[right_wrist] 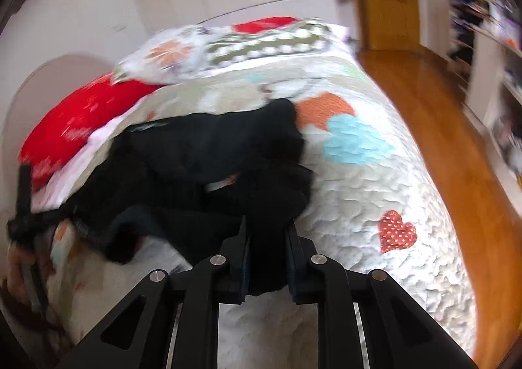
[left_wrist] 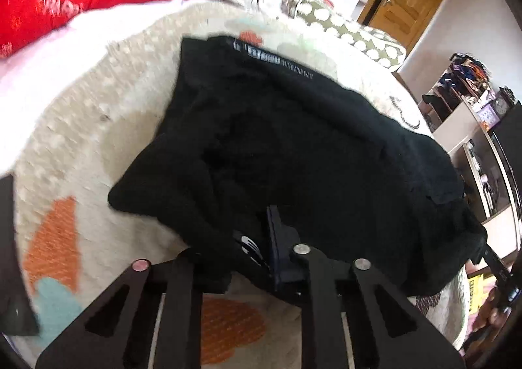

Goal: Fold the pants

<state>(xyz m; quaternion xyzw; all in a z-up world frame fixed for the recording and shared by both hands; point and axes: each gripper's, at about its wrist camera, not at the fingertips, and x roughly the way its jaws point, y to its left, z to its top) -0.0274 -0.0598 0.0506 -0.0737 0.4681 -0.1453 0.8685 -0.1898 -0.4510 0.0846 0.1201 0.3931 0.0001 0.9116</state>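
i hold the black pants (left_wrist: 293, 147) in both tools, and they lie in a loose heap across the patterned quilt (right_wrist: 375, 206) of the bed, straight ahead of each set of jaws. my right gripper (right_wrist: 266, 251) is clenched on a thick bunch of the dark cloth, which fills the gap between its two fingers and hangs a little below them. my left gripper (left_wrist: 251, 248) also seems to be clamped on cloth: fabric is draped over its left finger and packed against the right one, though the blur and the black-on-black make the exact pinch hard to read.

what the coming move turns on is how the garment runs between my hands. from the left wrist view its long axis goes from the printed waistband label (left_wrist: 277, 59) at the far edge down toward my jaws, with a wide body spreading to the right. in the right wrist view the bulk lies ahead and to the left of the jaws, toward my other hand, so the two grips are on neighbouring parts of the near edge. i judge neither hand is nearer the far edge; both must carry the near edge away from me together.
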